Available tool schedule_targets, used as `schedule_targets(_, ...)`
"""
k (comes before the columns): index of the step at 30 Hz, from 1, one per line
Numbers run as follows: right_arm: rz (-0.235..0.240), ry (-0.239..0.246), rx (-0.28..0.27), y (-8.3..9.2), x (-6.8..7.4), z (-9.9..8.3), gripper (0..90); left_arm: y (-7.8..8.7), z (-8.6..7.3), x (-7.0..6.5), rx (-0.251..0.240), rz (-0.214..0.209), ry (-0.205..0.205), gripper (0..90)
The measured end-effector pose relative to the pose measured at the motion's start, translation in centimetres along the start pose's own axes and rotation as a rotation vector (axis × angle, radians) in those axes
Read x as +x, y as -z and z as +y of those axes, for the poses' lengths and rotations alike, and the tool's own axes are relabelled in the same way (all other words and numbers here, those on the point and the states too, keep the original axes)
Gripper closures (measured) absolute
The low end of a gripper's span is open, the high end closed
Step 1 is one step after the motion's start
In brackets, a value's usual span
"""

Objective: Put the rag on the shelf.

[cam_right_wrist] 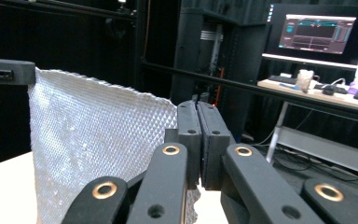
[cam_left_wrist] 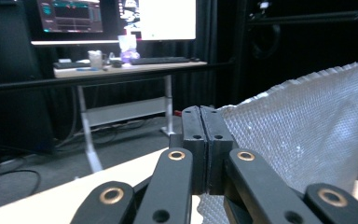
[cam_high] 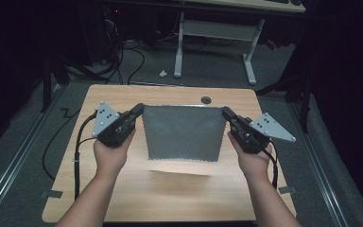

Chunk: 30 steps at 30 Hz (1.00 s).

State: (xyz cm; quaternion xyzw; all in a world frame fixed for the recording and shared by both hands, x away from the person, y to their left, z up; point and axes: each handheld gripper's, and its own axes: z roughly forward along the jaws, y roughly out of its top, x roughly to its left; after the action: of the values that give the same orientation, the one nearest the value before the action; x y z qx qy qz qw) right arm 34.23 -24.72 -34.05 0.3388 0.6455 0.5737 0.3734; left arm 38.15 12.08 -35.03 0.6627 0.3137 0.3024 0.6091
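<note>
The grey cloth (cam_high: 183, 133) hangs at the centre of the frame, stretched above the wooden surface (cam_high: 123, 97). The left gripper (cam_high: 139, 110) and right gripper (cam_high: 226, 112) each clamp 1 upper corner, jaws closed tight. It looks like the spreading step; next, lowering evenly should lay it flat.

A light wooden table (cam_high: 123, 97) with rounded corners stands on grey carpet (cam_high: 23, 137). Beyond it, a white-legged desk (cam_high: 179, 42) stands far off, carrying a lit monitor (cam_left_wrist: 70, 16) and a dark keyboard (cam_left_wrist: 158, 59). Black curtains surround the dim room.
</note>
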Motion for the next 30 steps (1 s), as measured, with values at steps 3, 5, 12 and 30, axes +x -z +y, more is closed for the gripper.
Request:
schedule_targets(3, -0.011, -0.011, 0.017, -1.0, -0.6, 0.4, 89.8, -1.0, 0.6, 0.4, 0.013, 0.014, -0.018, 89.5)
schedule_targets(5, -0.008, -0.029, 0.032, -1.6, -1.0, 0.6, 89.8, -1.6, 1.0, 0.9, 0.016, 0.021, -0.016, 89.5)
schedule_targets(12, -0.016, -0.04, 0.05, -4.2, -2.5, 1.6, 89.9, -4.4, 1.9, 2.2, 0.06, 0.068, -0.062, 89.5)
schedule_targets(30, -0.036, -0.093, 0.126, -11.1, -7.1, 0.7, 89.8, -11.9, 1.7, 5.2, 0.235, 0.133, -0.11, 89.5)
